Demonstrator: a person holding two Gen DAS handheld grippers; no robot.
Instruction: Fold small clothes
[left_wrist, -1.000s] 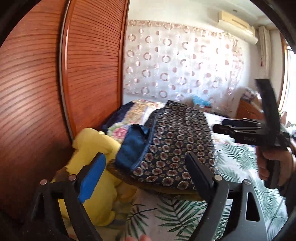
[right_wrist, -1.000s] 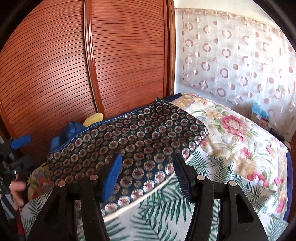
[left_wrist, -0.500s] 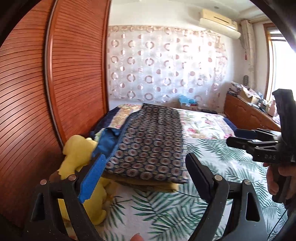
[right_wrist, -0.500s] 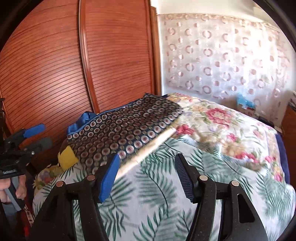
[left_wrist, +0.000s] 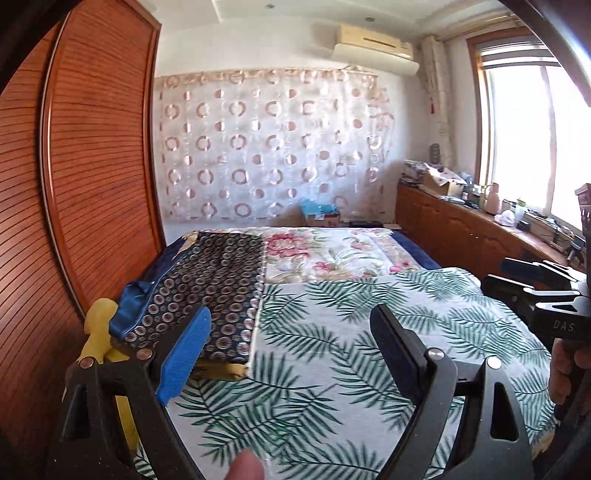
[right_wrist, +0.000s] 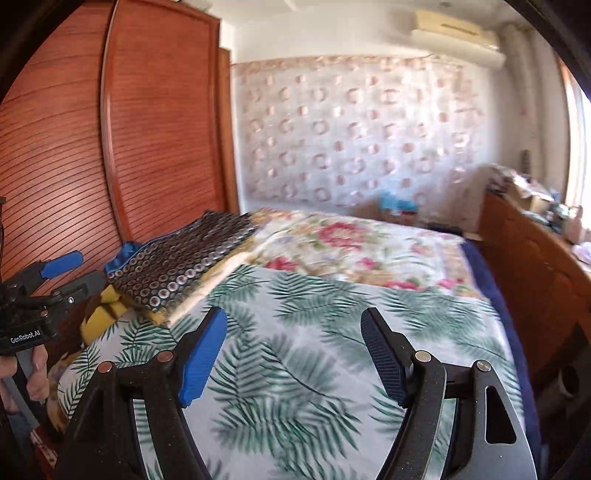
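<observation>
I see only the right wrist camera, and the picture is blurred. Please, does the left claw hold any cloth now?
Observer: No. In the left wrist view the left claw is open; between its fingers is only the palm-leaf sheet.
Operator: And what gives the strong light at my right edge?
Observer: A large window, above the wooden counter.

Legible markings: "GenRobot.AI" on left gripper (right_wrist: 62, 273) body, near left; "DAS" on right gripper (left_wrist: 517, 273) body, near right.
</observation>
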